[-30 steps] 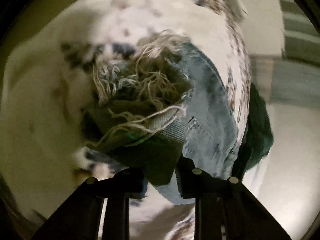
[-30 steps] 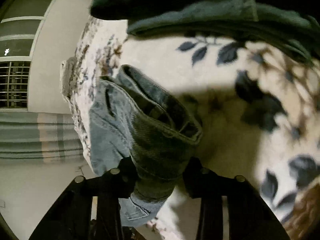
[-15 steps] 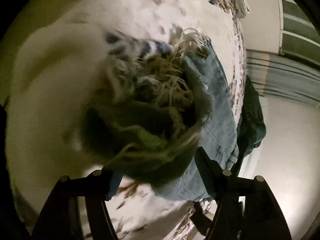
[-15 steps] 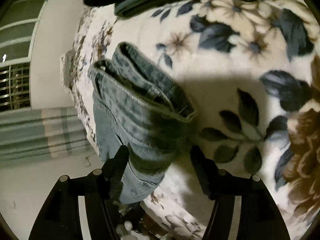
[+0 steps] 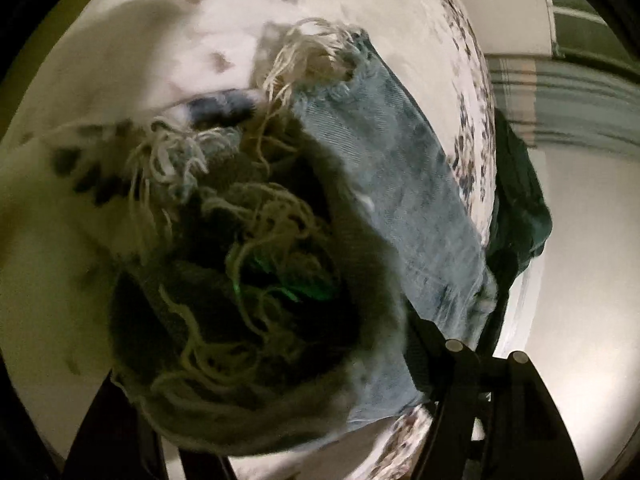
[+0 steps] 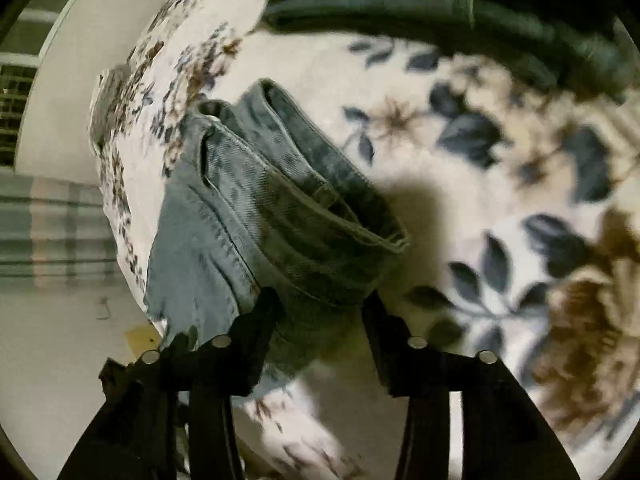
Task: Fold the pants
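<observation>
- Left claw: fingers spread apart, frayed hems of the pants bunched between them.
- Right claw: fingers apart around the folded waistband.
- Pants: lying along the bed edge on the floral blanket, near a dark green garment.

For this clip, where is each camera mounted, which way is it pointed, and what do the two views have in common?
Left wrist: sits on the left gripper, looks along its fingers at the frayed hem of the jeans; only the dark fingers show.
Right wrist: sits on the right gripper, looks at the folded waistband end; both fingers show, spread apart.
Shared: the same jeans, the floral blanket, the dark green garment and the striped wall.
</observation>
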### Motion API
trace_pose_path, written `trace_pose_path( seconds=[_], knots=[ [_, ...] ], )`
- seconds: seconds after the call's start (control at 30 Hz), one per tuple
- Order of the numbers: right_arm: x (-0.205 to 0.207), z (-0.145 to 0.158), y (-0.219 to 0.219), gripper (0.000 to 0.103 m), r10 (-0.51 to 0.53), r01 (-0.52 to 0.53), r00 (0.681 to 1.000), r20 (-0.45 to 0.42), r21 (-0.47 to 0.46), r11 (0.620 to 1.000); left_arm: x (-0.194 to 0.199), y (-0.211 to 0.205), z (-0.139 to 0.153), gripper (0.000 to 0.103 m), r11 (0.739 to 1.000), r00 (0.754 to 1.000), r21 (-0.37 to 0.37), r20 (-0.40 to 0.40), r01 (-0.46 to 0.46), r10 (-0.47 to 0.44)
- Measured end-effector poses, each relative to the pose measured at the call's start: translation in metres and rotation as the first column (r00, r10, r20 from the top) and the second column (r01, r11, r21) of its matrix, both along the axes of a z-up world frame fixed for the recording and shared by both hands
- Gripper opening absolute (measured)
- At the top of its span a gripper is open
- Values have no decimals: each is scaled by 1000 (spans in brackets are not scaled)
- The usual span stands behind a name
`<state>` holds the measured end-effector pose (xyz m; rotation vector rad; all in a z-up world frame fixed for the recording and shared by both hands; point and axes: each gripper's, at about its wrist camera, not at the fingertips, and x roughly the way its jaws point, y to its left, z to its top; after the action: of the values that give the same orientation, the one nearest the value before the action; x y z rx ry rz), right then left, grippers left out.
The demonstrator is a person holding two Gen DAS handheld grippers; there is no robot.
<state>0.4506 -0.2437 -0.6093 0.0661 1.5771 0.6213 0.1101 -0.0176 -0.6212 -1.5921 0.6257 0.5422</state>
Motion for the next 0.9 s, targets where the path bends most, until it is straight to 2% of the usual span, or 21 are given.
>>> trace_pose_path(
  seconds=[0.07,0.13,0.17,0.23,0.3,0.37,0.43,0.47,0.53,0.63,0.73,0.83,0.9],
  knots=[
    [2,29,5,50,42,-39,994,103,-38,999,3,2,2,66,1000,1000,7,-6,16,-16],
    [8,47,21,57,95,-89,982,166,-47,995,5,4,2,66,1000,1000,-4,-8,9,-9],
    [13,53,34,57,127,-121,974,186,-42,992,7,5,1,66,1000,1000,-10,-9,2,-2],
    [26,53,69,58,206,-201,954,219,-45,979,7,6,0,66,1000,1000,-25,-14,-11,11],
    [38,44,106,58,293,-278,928,232,-94,956,5,6,0,66,999,1000,-34,-21,-13,12],
    [45,25,139,58,376,-353,905,201,-142,925,13,11,3,66,999,999,-40,-41,0,-2],
    [46,12,156,52,432,-396,883,184,-202,896,17,14,5,66,999,998,-41,-54,11,-13],
    [44,11,161,36,451,-402,869,203,-241,883,22,16,7,66,999,998,-43,-62,18,-20],
    [43,17,161,20,439,-385,863,251,-237,892,27,18,8,66,999,997,-47,-67,22,-25],
    [43,30,157,18,389,-338,869,307,-206,918,30,21,7,66,998,998,-60,-62,14,-18],
    [47,42,155,18,324,-287,891,318,-157,945,30,23,7,66,998,998,-63,-57,17,-21],
    [48,46,169,17,361,-322,869,338,-168,932,31,25,4,66,997,998,-67,-53,22,-26],
    [53,43,180,17,373,-334,866,334,-169,927,30,26,2,66,997,998,-71,-53,21,-25]
  ],
)
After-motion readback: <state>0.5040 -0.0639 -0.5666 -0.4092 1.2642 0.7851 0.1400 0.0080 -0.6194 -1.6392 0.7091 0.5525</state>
